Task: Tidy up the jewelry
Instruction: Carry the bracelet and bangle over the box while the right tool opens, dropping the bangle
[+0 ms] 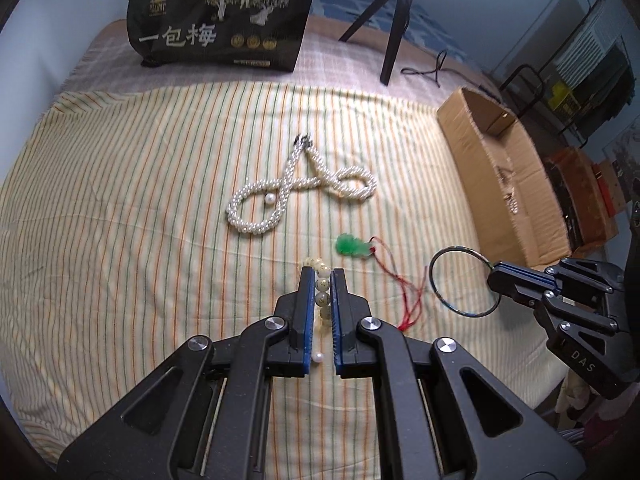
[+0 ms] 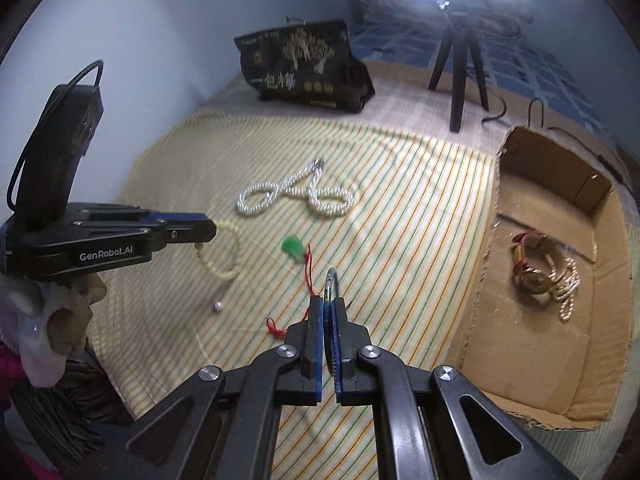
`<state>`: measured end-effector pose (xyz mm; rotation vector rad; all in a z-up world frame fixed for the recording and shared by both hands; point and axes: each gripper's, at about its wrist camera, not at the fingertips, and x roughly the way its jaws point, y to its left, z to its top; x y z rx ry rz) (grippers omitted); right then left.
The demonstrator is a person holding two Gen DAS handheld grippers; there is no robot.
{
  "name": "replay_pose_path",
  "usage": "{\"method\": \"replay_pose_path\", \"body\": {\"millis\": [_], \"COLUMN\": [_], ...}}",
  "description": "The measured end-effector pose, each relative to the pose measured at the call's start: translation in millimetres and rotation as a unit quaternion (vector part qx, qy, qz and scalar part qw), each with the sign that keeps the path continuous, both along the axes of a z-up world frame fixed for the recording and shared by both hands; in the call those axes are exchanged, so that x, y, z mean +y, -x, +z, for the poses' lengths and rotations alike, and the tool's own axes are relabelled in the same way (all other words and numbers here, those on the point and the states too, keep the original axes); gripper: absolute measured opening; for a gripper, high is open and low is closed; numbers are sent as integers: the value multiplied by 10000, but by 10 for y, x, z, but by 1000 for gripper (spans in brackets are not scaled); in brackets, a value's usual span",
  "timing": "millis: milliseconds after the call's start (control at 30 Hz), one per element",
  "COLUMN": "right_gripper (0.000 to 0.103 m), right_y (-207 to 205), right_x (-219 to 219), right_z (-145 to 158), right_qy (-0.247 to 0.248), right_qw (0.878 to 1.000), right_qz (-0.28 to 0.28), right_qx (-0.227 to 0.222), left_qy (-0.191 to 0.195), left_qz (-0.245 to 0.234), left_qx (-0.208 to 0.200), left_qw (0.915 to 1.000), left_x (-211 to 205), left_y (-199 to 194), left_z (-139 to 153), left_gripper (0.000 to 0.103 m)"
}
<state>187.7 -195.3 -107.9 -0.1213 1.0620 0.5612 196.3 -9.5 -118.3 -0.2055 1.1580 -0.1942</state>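
My left gripper (image 1: 322, 276) is shut on a pale bead bracelet (image 1: 322, 286), which hangs from it above the striped cloth in the right wrist view (image 2: 224, 256). My right gripper (image 2: 330, 304) is shut on a thin metal bangle (image 2: 331, 280), seen as a ring in the left wrist view (image 1: 464, 280). A white pearl necklace (image 1: 300, 184) lies looped mid-cloth. A green pendant (image 1: 352, 246) on a red cord (image 1: 408, 292) lies in front of it. A loose pearl (image 1: 318, 357) lies under my left gripper, another (image 1: 270, 199) inside the necklace loop.
An open cardboard box (image 2: 592, 412) stands at the right and holds a watch (image 2: 532, 276) and a chain. A black printed bag (image 1: 220, 16) and a tripod (image 1: 396, 20) with a cable stand at the back. The striped cloth (image 1: 120, 200) covers the bed.
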Motion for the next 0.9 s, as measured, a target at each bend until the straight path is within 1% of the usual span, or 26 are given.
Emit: {"method": "replay_pose_path", "body": {"millis": [200, 333, 500, 667, 900], "right_gripper": [1, 1, 1, 1, 1], "right_y": [14, -12, -59, -118, -240], "right_x": [-72, -154, -297, -470, -790], "right_z": [92, 180, 365, 547, 675], "right_qy": [1, -81, -200, -268, -262], "right_qw": [9999, 9994, 9979, 9954, 9911], "right_qz": [-93, -222, -406, -616, -972], "right_qx": [-141, -259, -463, -682, -875], "left_qy": [70, 203, 331, 429, 508], "left_qz": [-8, -16, -67, -155, -379], "left_qx": [-147, -235, -382, -498, -660], "left_qw": [9999, 9995, 9987, 9977, 9958], "left_x": [-24, -46, -112, -244, -534], "left_y": [25, 47, 62, 54, 28], "left_z": [109, 202, 329, 437, 572], "left_gripper": [5, 5, 5, 5, 5]}}
